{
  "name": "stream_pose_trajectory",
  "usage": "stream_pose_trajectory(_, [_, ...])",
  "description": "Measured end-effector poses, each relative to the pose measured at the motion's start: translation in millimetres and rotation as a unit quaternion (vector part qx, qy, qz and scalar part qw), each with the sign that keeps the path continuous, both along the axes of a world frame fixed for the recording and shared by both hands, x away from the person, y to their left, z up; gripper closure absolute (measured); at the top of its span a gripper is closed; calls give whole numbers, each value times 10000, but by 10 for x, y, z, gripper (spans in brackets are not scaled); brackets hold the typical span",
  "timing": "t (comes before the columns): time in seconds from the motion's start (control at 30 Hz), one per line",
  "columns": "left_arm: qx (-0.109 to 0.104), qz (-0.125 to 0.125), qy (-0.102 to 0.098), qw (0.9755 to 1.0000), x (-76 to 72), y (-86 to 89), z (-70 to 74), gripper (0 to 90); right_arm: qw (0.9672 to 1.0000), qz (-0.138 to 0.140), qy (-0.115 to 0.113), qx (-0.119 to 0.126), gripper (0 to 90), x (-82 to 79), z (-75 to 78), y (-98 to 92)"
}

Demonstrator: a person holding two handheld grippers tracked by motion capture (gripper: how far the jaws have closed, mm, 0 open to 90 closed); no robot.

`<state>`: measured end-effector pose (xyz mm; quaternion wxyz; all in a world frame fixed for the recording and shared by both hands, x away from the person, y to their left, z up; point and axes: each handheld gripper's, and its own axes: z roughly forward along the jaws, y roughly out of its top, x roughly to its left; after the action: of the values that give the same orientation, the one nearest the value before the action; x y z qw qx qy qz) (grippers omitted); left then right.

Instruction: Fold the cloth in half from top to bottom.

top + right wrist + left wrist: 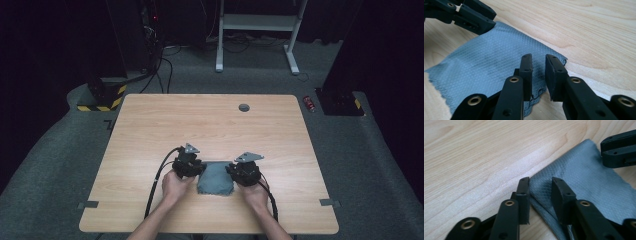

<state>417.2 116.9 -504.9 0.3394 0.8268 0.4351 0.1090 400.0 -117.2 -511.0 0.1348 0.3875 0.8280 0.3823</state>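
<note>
While the grey cloth [216, 178] lies flat on the tabletop [210, 125] near the person's edge, the left claw [540, 191] straddles its left edge, jaws apart, not pinching. The right claw [538, 72] sits over the right edge, likewise released, fabric under the gap. To fold well, I'd clamp both corners fully, lift together, and keep the edge taut.
</note>
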Motion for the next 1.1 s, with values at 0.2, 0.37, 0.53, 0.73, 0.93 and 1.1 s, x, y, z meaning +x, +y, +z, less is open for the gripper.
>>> stream_pose_trajectory(0.2, [207, -101, -44, 9997, 16, -18, -23, 885, 9998, 57, 8, -175, 737, 24, -58, 43])
stream_pose_trajectory(0.37, [695, -376, -272, 9965, 33, -70, 49, 899, 9992, 123, -95, -356, 743, 14, -69, 67])
stream_pose_trajectory(0.53, [687, -404, -404, 9960, 12, -9, 64, 847, 9989, 157, -88, -425, 743, 21, -61, 78])
stream_pose_trajectory(0.73, [663, -371, -475, 9960, -208, -9, 23, 608, 9988, 175, -117, -434, 743, 20, -64, 76])
stream_pose_trajectory(0.93, [798, -374, -473, 9950, -433, 41, -16, 574, 9985, 217, -157, -468, 740, 19, -65, 74])
stream_pose_trajectory(1.1, [646, -381, -412, 9963, -503, 133, 53, 560, 9985, 179, -147, -491, 728, 22, -54, 68])
